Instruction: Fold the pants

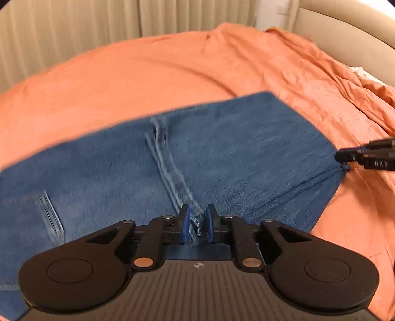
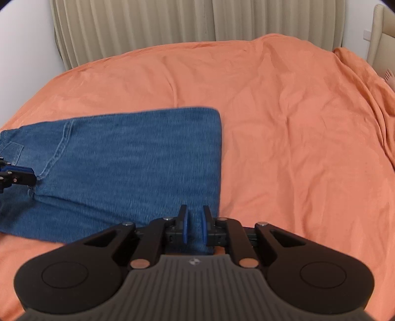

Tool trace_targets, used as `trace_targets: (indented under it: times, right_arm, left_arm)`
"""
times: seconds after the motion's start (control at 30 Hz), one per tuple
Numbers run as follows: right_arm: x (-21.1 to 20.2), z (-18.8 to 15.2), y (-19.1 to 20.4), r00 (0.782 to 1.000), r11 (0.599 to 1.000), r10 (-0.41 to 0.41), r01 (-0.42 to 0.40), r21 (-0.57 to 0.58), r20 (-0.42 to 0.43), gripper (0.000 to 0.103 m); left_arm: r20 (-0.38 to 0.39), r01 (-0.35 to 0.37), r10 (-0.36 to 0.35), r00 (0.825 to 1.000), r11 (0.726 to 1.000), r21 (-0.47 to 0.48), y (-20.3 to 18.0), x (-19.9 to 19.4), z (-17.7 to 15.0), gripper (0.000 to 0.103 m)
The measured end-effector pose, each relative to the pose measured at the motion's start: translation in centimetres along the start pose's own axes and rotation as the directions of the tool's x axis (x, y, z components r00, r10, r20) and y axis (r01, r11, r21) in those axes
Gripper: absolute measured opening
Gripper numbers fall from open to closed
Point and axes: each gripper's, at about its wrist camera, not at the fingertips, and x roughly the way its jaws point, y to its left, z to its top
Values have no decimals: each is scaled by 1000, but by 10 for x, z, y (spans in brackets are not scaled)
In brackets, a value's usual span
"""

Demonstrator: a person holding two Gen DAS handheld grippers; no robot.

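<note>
Blue denim pants (image 1: pixel 222 148) lie folded on the orange bed cover, also seen in the right wrist view (image 2: pixel 128 160). My left gripper (image 1: pixel 198 223) is shut on the near edge of the pants at the crotch seam (image 1: pixel 172 172), with bunched denim between the blue pads. It shows at the left edge of the right wrist view (image 2: pixel 34 176). My right gripper (image 2: pixel 194 226) is shut on the near right corner of the pants, denim between its pads. It shows at the right edge of the left wrist view (image 1: pixel 342 158), with the fabric pulled into creases there.
The orange cover (image 2: pixel 284 123) spreads over the whole bed and is rumpled at the far right (image 1: pixel 345 81). Beige pleated curtains (image 2: pixel 172 19) hang behind the bed. A padded beige headboard (image 1: pixel 345 24) stands at the right. A bare foot (image 2: pixel 390 76) shows at the right edge.
</note>
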Motion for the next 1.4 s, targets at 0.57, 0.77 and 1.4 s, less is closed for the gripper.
trace_targets:
  times: [0.57, 0.77, 1.4]
  right_arm:
    - [12, -16, 18, 997, 992, -71, 69, -102, -19, 6]
    - [-18, -12, 44, 998, 988, -43, 51, -146, 53, 9]
    - [2, 54, 227, 972, 680, 228, -199, -706, -54, 19]
  left_arm:
    - [90, -91, 104, 991, 987, -133, -4, -24, -16, 30]
    - [133, -110, 133, 982, 979, -172, 16, -78, -37, 53]
    - [216, -77, 325, 921, 694, -716, 234, -195, -143, 82]
